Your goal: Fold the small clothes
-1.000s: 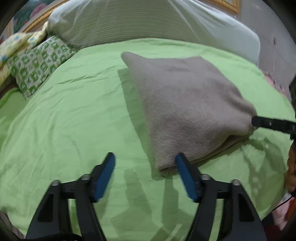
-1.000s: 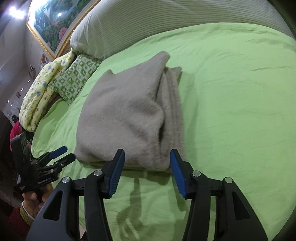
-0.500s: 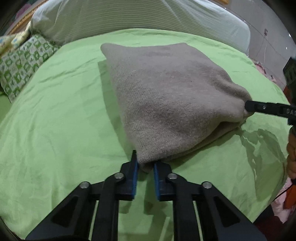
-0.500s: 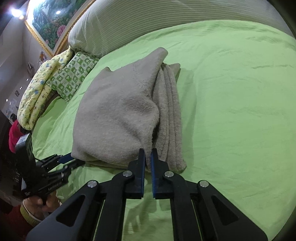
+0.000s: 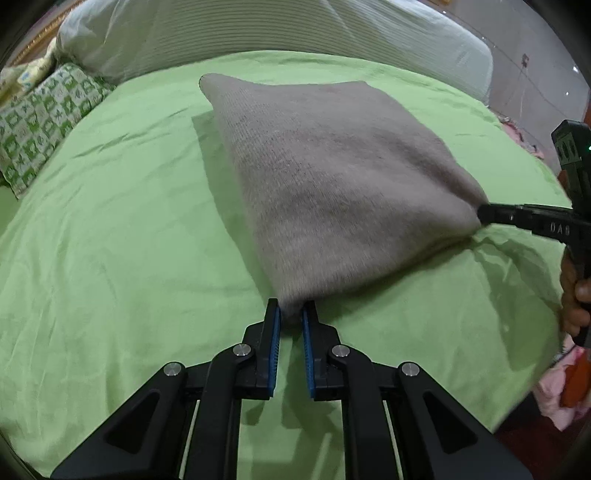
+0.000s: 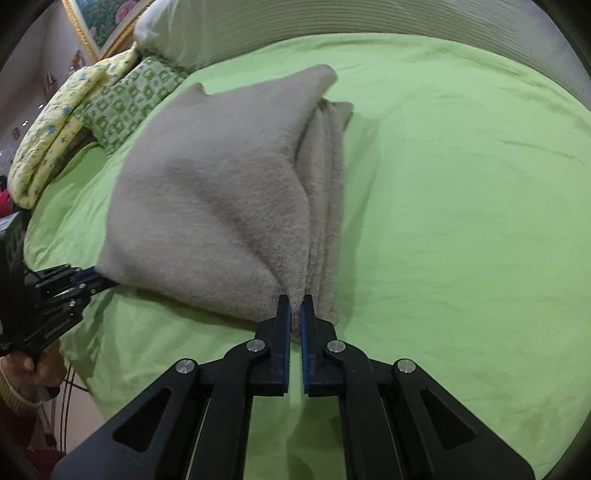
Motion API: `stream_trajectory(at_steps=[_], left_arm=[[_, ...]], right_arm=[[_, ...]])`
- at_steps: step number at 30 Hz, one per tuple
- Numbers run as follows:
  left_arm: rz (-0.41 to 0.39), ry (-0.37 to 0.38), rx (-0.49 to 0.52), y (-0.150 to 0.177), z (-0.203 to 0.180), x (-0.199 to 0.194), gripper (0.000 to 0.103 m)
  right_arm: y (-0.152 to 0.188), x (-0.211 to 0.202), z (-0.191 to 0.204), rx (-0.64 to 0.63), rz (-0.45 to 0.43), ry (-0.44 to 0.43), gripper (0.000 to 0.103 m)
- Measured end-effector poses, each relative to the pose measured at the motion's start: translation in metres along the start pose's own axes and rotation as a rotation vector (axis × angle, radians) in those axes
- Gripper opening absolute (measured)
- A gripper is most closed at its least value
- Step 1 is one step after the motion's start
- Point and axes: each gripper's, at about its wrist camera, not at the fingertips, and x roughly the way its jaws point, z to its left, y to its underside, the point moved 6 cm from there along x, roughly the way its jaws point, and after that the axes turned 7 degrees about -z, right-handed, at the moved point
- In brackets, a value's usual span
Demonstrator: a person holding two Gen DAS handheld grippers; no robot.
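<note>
A grey knitted garment (image 5: 332, 177) lies folded on the green bedsheet (image 5: 110, 240). My left gripper (image 5: 291, 314) is shut on its near left corner. My right gripper (image 6: 295, 306) is shut on the near right corner of the garment (image 6: 221, 192). Both near corners are raised a little off the sheet, and the top layer is pulled taut between them. The right gripper also shows at the right edge of the left wrist view (image 5: 484, 214). The left gripper shows at the left of the right wrist view (image 6: 99, 280). Folded layers (image 6: 325, 192) bunch along the garment's right side.
A grey ribbed pillow (image 5: 295, 33) lies along the far side of the bed. A green-patterned cushion (image 5: 40, 122) and a yellow quilt (image 6: 55, 125) lie at the far left. A framed painting (image 6: 103, 18) hangs behind. The bed edge (image 6: 88, 384) is close below my left hand.
One second ago both grippers were open at the garment's near corners. They closed on the corners half a second ago and have since lifted them slightly, pulling the top layer taut.
</note>
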Motion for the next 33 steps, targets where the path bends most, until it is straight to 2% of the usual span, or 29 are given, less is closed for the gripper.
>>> stream_trajectory(at_steps=[4, 6, 7, 8, 10, 13, 15, 18, 20, 24, 30, 32, 33], left_arm=[[-0.063, 0.088, -0.042, -0.016, -0.004, -0.035, 0.012], [-0.109, 0.124, -0.049, -0.032, -0.014, -0.046, 0.020], [-0.127, 0.150, -0.058, -0.043, -0.022, -0.048, 0.029], [-0.138, 0.174, -0.064, -0.049, -0.029, -0.047, 0.033], [-0.150, 0.202, -0.055, -0.062, -0.049, -0.034, 0.034], [-0.114, 0.221, -0.062, -0.068, -0.065, -0.001, 0.033], [-0.058, 0.213, -0.064, -0.061, -0.069, 0.022, 0.031], [0.017, 0.190, -0.072, -0.041, -0.066, 0.045, 0.031], [0.005, 0.204, -0.072, -0.033, -0.064, 0.041, 0.031], [0.003, 0.201, -0.059, -0.029, -0.065, 0.023, 0.034], [-0.049, 0.155, -0.095, -0.037, -0.055, -0.005, 0.058], [-0.076, 0.112, -0.125, -0.044, -0.044, -0.016, 0.061], [-0.089, 0.097, -0.139, -0.046, -0.040, -0.022, 0.062]], right_arm=[[-0.015, -0.036, 0.003, 0.047, -0.091, -0.064, 0.008], [-0.026, -0.047, 0.007, 0.066, -0.140, -0.105, 0.009], [-0.034, -0.050, 0.009, 0.078, -0.161, -0.124, 0.009], [-0.043, -0.048, 0.014, 0.087, -0.174, -0.159, 0.009], [-0.054, -0.036, 0.023, 0.101, -0.169, -0.203, 0.009], [-0.060, -0.005, 0.034, 0.090, -0.124, -0.204, 0.009], [-0.057, 0.017, 0.041, 0.083, -0.072, -0.213, 0.009], [-0.045, 0.034, 0.029, 0.060, -0.027, -0.103, 0.009], [-0.036, 0.038, 0.012, 0.088, -0.015, -0.071, 0.009], [-0.026, 0.028, -0.009, 0.191, -0.037, -0.112, 0.008], [-0.029, -0.001, 0.003, 0.146, -0.087, -0.087, 0.010], [-0.031, -0.007, 0.009, 0.134, -0.095, -0.077, 0.020], [-0.035, -0.005, 0.010, 0.135, -0.097, -0.075, 0.036]])
